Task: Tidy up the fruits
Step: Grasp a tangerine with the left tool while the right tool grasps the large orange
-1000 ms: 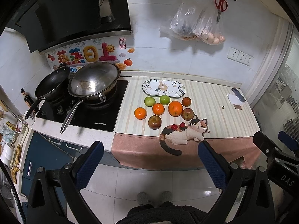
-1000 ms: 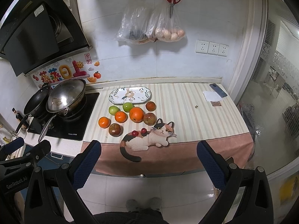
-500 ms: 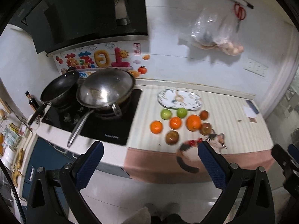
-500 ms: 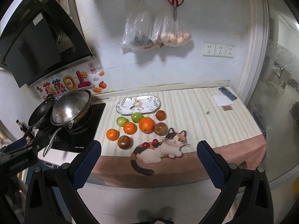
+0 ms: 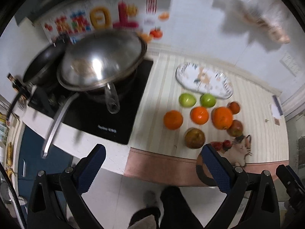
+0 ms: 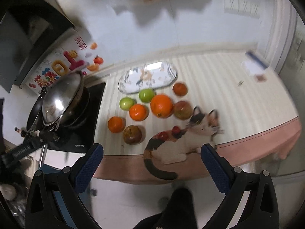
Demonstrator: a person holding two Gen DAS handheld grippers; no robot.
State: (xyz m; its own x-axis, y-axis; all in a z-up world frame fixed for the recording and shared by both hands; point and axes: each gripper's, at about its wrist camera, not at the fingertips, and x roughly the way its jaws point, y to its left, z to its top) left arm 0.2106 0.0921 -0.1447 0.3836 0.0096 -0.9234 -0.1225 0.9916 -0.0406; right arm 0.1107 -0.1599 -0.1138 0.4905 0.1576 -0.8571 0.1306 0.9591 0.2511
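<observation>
Several fruits lie loose on the striped counter mat: two green apples (image 5: 187,99) (image 6: 146,95), oranges (image 5: 173,119) (image 6: 161,105), reddish-brown apples (image 5: 194,138) (image 6: 132,134) and two small red fruits (image 6: 176,129). Behind them sits an empty patterned oval plate (image 5: 205,80) (image 6: 147,77). My left gripper (image 5: 152,166) hangs open in front of the counter edge, empty, short of the fruit. My right gripper (image 6: 152,165) is open and empty too, before the cat figure (image 6: 181,139). Both views are motion-blurred.
A steel wok (image 5: 101,64) (image 6: 63,99) and a black pan (image 5: 43,63) sit on the black cooktop (image 5: 106,118) at left. Plastic bags (image 5: 263,19) hang on the wall. A phone and papers (image 6: 255,66) lie at far right. A person's legs show below.
Both grippers have moved forward and closer to the counter, so the fruit looks larger. The left one swung left, towards the cooktop. Both stay open; no fruit has moved.
</observation>
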